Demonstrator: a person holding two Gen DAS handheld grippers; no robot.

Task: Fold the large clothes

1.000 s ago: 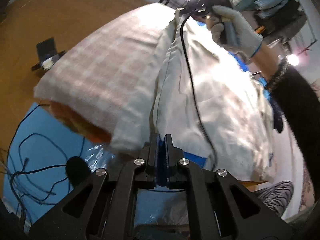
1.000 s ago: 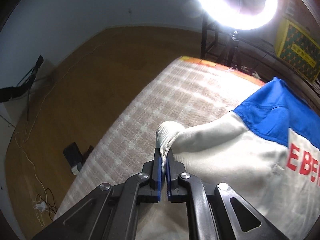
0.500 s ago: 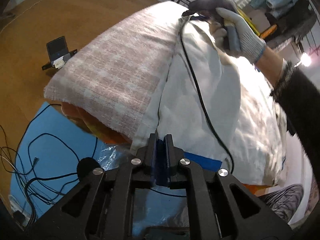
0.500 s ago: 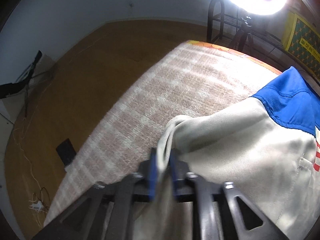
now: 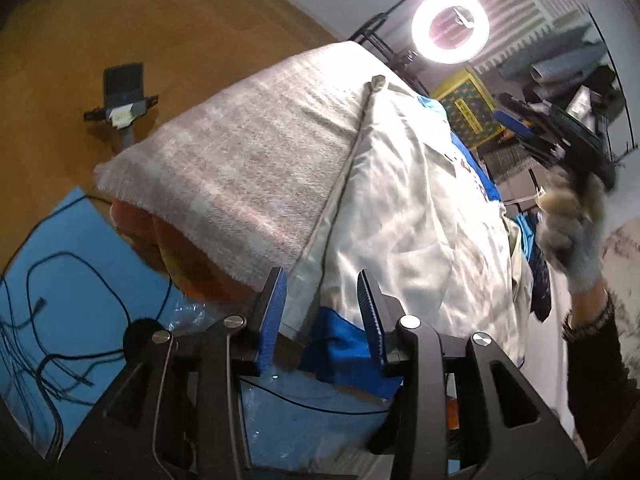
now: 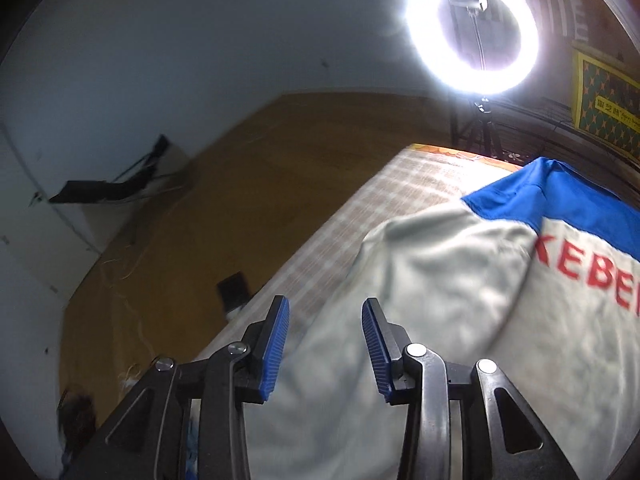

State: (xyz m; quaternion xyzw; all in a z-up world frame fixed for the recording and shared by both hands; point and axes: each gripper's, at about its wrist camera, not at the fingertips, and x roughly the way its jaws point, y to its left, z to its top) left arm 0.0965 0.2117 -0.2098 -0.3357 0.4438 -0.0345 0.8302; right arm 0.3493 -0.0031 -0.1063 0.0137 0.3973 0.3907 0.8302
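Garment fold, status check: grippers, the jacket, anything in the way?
Left gripper open, right gripper open, neither holding cloth. White-and-blue jacket lies spread on the checked blanket. Nothing on the jacket in view.

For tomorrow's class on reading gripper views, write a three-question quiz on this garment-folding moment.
1. True or false: the left hand-held gripper is clamped on the white and blue garment.
2. The letters on the garment are: A) red B) green C) black.
3. Fill in: the garment lies on a checked ____.

Key: 1 false, its jaws stand apart, as do those of the right hand-held gripper; 2 A; 3 blanket.
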